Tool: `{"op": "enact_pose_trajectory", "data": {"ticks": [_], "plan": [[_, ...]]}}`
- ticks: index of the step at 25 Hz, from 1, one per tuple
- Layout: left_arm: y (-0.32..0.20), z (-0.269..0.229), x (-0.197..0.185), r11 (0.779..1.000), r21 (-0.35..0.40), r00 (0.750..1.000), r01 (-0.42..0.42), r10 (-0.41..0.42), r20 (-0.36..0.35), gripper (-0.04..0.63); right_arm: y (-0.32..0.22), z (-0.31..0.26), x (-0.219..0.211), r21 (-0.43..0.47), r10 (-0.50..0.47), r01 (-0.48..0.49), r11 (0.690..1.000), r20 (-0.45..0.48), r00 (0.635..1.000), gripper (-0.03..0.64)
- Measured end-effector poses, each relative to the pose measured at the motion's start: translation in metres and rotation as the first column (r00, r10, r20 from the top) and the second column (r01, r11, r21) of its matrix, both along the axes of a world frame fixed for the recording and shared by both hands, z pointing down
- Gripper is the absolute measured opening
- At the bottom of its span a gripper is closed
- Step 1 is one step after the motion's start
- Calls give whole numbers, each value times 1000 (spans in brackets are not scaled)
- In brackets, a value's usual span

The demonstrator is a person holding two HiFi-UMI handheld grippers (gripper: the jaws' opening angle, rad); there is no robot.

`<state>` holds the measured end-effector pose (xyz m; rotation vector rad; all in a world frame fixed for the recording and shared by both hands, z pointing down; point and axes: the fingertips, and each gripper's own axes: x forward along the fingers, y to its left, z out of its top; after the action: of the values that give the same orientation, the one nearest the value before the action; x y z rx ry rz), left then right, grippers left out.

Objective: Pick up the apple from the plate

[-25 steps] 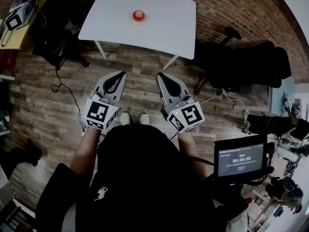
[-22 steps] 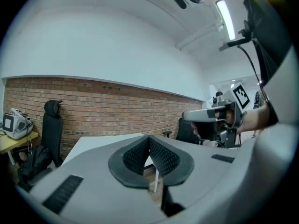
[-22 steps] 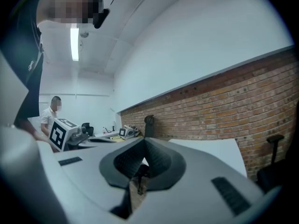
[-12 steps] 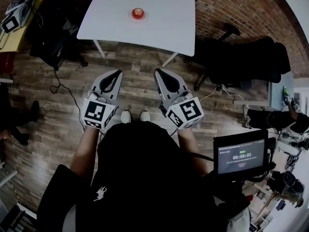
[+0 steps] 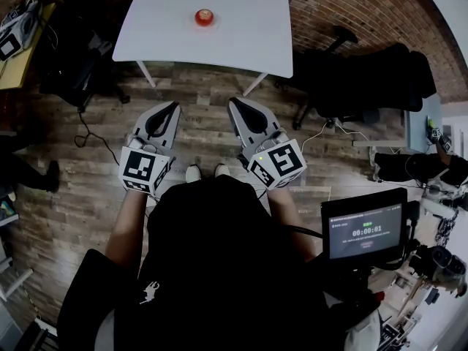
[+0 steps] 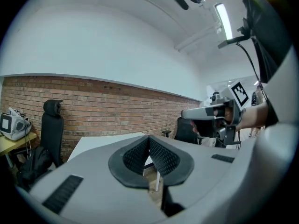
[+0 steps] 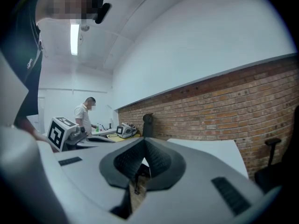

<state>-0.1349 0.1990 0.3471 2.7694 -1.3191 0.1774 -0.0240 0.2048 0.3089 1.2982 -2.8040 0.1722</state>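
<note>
left gripper (image 5: 174, 105) — jaws pressed together, nothing between | right gripper (image 5: 232, 101) — jaws together, empty | both above wood floor (image 5: 73, 167), well short of white table (image 5: 248, 28) | red apple (image 5: 204, 16) on small plate (image 5: 204, 25), table's far half

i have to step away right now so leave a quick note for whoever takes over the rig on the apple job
Left hand-held gripper: jaws together, empty, held over the floor short of the table.
Right hand-held gripper: jaws together, empty, beside the left one.
Apple: on its plate, towards the table's far side, untouched.
Done: nothing yet.
Left: step up to the table, open one gripper, close on the apple, lift it off the plate.
</note>
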Motion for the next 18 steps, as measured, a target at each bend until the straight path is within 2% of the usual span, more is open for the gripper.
{"op": "enact_pose_trajectory", "data": {"ticks": [18], "plan": [[4, 8, -45, 999, -23, 999, 41, -40, 2, 6, -2, -1, -34, -4, -24, 24, 1000, -24, 999, 3]]}}
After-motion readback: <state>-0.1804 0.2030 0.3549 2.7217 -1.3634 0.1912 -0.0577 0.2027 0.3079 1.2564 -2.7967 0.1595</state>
